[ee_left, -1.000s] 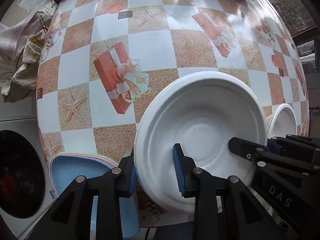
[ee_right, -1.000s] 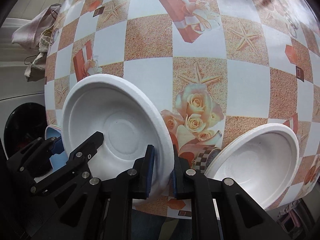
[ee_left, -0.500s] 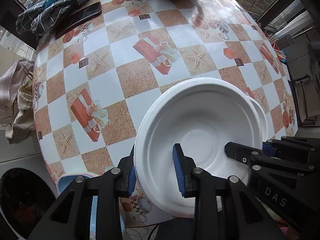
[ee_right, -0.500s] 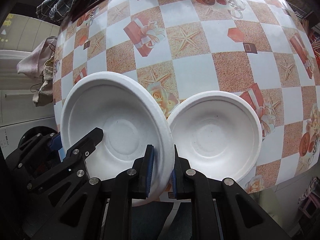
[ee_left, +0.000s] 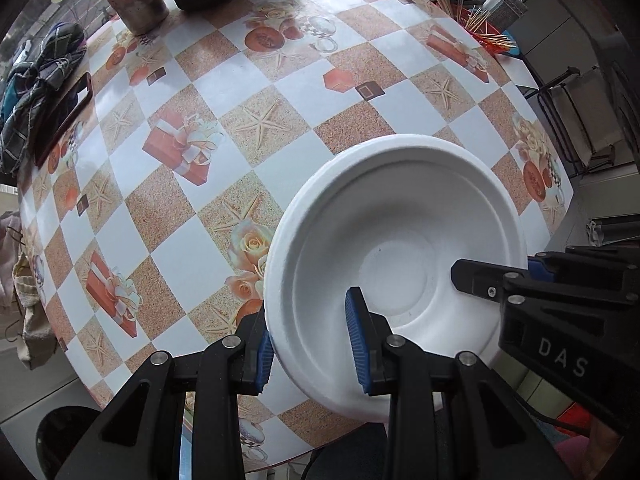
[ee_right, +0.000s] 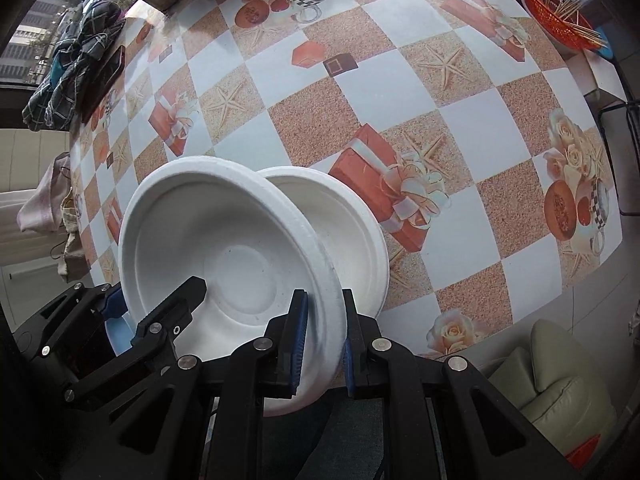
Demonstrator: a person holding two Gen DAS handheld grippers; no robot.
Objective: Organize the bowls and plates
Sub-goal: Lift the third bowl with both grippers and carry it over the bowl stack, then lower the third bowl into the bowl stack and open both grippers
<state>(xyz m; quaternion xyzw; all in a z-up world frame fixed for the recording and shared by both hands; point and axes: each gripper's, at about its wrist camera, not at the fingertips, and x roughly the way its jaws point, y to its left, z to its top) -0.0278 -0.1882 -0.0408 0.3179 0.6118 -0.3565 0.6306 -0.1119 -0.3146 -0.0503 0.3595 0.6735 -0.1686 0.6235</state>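
Both grippers are clamping the same white bowl (ee_right: pixel 224 264), one on each side of the rim. The left gripper (ee_left: pixel 312 344) is pinching the rim's left edge w/ one blue pad outside and one inside the wall; the right gripper (ee_right: pixel 322 344) is doing the same on the right edge, jaws closed tight on it. Probably a two-sided hold bc the bowl is light, thin-walled stuff that would flex or tip if pinched at one spot only.

The held bowl is hanging above the near edge of the table (ee_left: pixel 280 92), clear of the patterned cloth, and it's overlapping a second white bowl (ee_right: pixel 352 232) sitting on the table just behind and right of it. Looks like it's being lined up to nest into that one (a judgement, not a certainty).

Orientation: it's round, so no real long axis; the opening is facing up and tilting toward the cameras, w/ the far rim riding higher than the near rim. In the right wrist view it's also tilting so its right edge is dipping toward the second bowl.

Far left: a dark phone (ee_left: pixel 64 120) beside a plaid cloth (ee_left: pixel 36 80).
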